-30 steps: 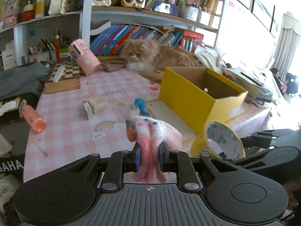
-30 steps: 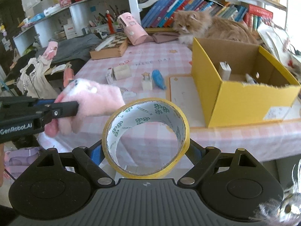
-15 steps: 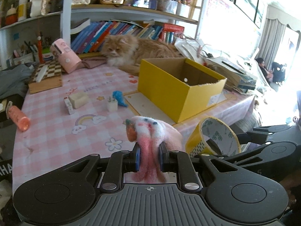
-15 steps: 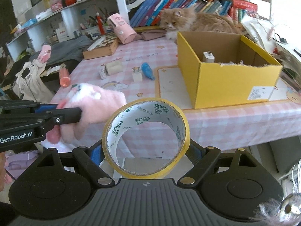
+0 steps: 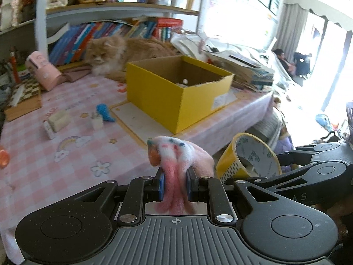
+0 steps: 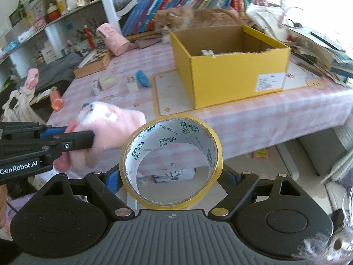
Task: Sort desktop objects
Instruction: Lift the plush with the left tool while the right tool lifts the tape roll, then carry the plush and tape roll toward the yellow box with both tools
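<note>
My left gripper [image 5: 175,184] is shut on a fluffy pink and white sock [image 5: 176,154], held in the air off the table's front edge. Beside it on the right, my right gripper [image 6: 169,176] is shut on a yellow tape roll [image 6: 171,162], its pads pressing the roll's outer sides. The same roll [image 5: 247,161] and sock [image 6: 110,128] show in the opposite views. An open yellow box [image 5: 176,92] stands on the pink checked table [image 5: 77,154], with small items inside. A blue item [image 5: 103,113], a small white block [image 5: 97,121] and a cream eraser-like block [image 5: 57,119] lie left of the box.
An orange cat [image 5: 114,50] lies behind the box in front of a row of books. A pink case [image 5: 42,70], a chequered board [image 5: 24,97] and an orange tube [image 6: 56,98] sit at the table's left. Stacked papers [image 5: 242,66] crowd the right end. A chair [image 6: 320,145] stands below the table edge.
Both grippers have drawn back from the table and swung right, keeping their loads. The box and cat now sit farther off and more to the left.
</note>
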`<action>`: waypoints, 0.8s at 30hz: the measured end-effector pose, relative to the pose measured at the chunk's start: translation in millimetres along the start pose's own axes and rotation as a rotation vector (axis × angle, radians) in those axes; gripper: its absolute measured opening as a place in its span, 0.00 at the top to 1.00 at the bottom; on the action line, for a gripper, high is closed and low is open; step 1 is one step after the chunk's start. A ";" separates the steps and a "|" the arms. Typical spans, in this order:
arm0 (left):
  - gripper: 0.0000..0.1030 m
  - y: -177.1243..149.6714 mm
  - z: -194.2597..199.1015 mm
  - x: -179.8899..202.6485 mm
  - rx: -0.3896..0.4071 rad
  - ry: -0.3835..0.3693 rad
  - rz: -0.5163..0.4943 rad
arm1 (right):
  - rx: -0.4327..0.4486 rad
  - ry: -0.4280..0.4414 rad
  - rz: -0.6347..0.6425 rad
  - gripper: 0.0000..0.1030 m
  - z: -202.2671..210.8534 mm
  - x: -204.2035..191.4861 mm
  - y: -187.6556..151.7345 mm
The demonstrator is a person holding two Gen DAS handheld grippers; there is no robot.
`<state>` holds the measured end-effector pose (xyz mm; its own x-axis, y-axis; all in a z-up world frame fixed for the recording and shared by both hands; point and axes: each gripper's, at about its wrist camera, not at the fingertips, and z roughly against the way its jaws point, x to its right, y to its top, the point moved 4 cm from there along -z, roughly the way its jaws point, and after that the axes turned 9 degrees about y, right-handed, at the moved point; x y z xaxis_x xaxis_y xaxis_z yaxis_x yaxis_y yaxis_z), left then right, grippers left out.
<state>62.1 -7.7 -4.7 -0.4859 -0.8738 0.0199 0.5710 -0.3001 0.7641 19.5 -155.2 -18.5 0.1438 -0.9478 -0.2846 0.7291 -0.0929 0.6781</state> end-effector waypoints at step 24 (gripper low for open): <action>0.83 4.9 -0.7 13.6 0.035 -0.041 -0.048 | 0.013 -0.046 0.011 0.18 10.3 4.3 -3.9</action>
<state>58.8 -21.3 -1.2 -0.5389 -0.8423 0.0085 0.5233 -0.3269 0.7869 10.4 -162.1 -15.4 0.1211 -0.9618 -0.2456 0.7187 -0.0857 0.6901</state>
